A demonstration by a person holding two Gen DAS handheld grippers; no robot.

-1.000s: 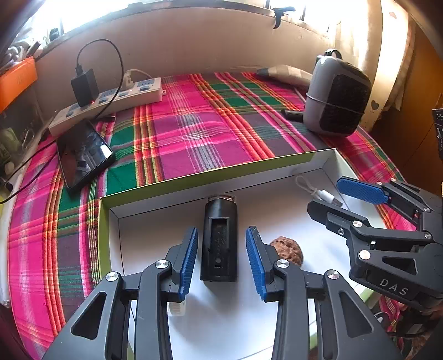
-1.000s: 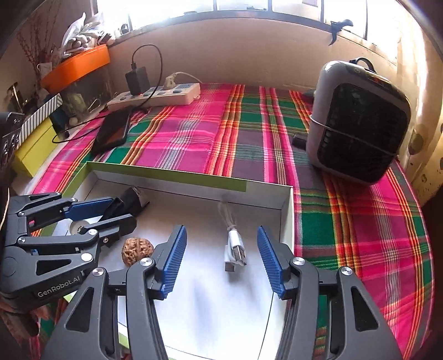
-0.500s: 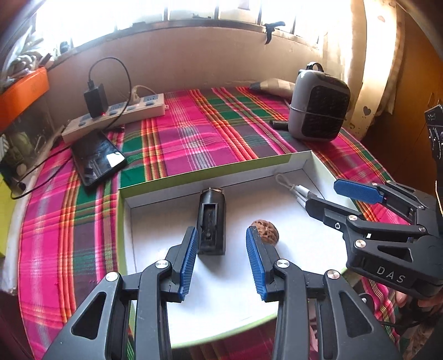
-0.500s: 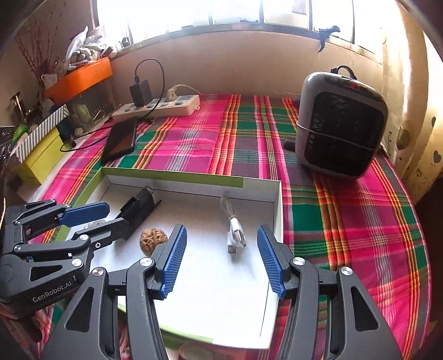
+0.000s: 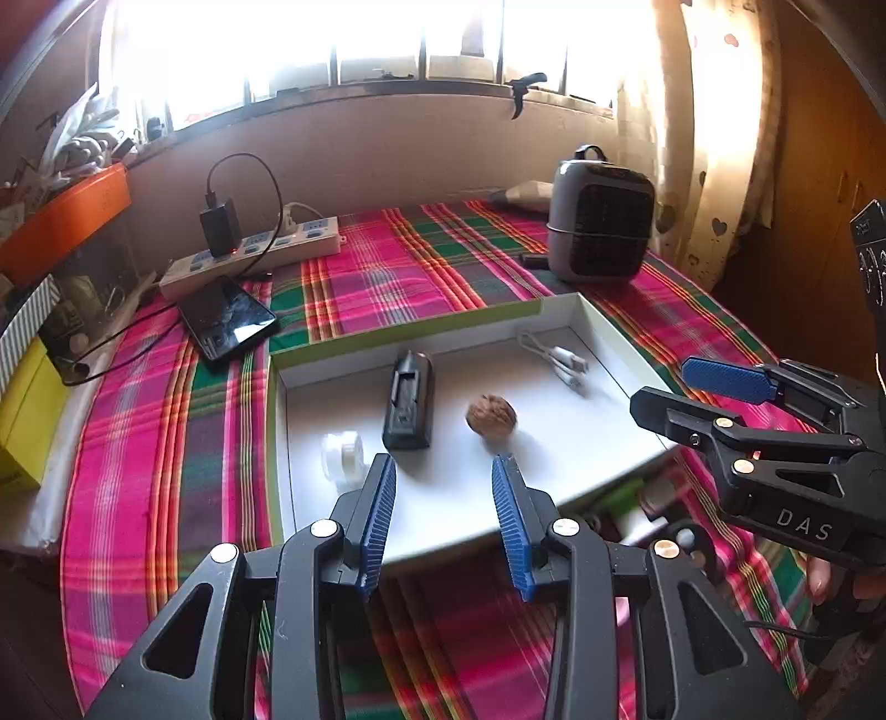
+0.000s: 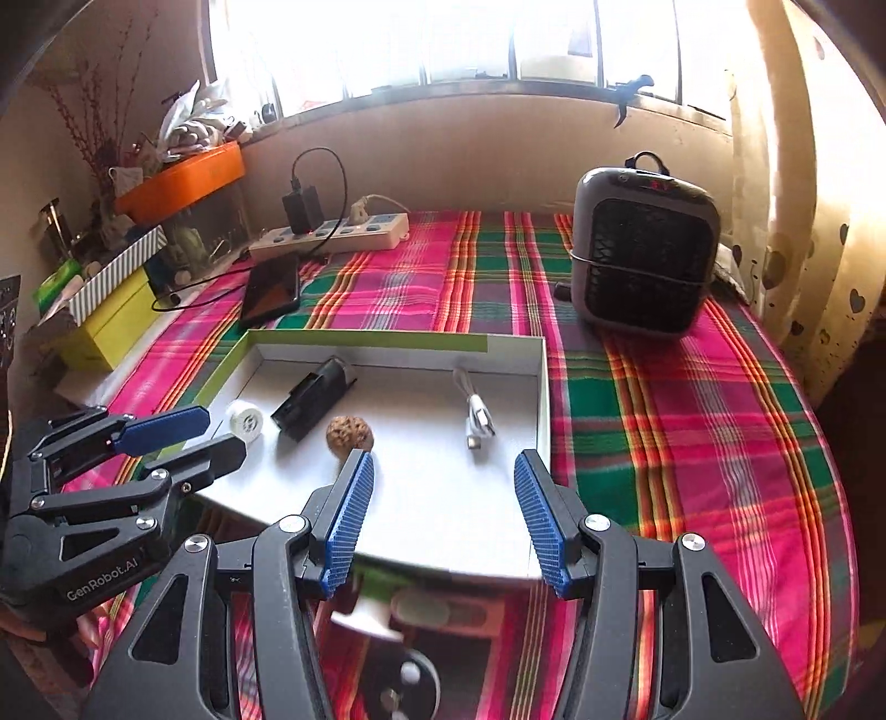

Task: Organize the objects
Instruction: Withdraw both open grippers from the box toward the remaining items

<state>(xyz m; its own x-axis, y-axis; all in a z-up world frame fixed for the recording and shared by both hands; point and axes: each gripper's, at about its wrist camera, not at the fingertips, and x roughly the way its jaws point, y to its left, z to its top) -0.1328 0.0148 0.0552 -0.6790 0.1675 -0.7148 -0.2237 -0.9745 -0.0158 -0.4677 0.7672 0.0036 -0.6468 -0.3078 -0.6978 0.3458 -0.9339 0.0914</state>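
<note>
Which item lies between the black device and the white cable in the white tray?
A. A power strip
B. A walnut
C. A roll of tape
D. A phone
B. In the right wrist view, the walnut sits on the tray floor with the black device on its left and the white cable on its right.

Window glare blown out white; warm daylight, strong fisheye bending, dark vignetted corners

Walnut, black charger, white cable, tape roll in white tray; both grippers gaping, w/ nothing held.
</note>
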